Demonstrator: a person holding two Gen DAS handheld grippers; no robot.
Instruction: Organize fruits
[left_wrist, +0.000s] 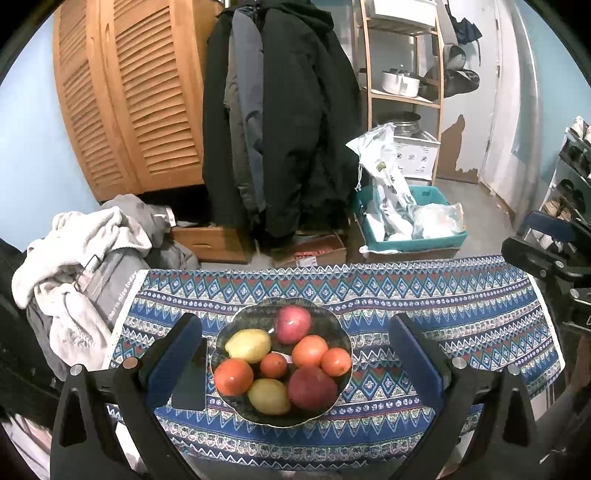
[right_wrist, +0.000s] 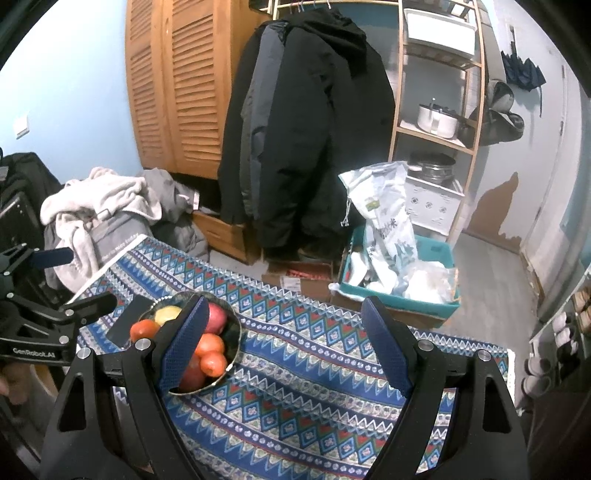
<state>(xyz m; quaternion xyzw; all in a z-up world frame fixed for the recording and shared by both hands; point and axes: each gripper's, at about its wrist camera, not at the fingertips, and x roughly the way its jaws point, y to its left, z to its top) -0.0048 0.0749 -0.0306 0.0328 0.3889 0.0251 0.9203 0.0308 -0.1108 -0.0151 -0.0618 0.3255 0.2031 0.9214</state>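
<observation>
A dark bowl sits on the patterned blue cloth and holds two red apples, two yellow lemons and several oranges. My left gripper is open above the bowl, its fingers on either side of it. My right gripper is open and empty over the cloth, right of the bowl; its left finger hides part of the fruit. The left gripper also shows at the left edge of the right wrist view.
A black phone lies on the cloth left of the bowl. Behind the table are a pile of clothes, hanging coats, a teal bin with bags and a wooden shelf.
</observation>
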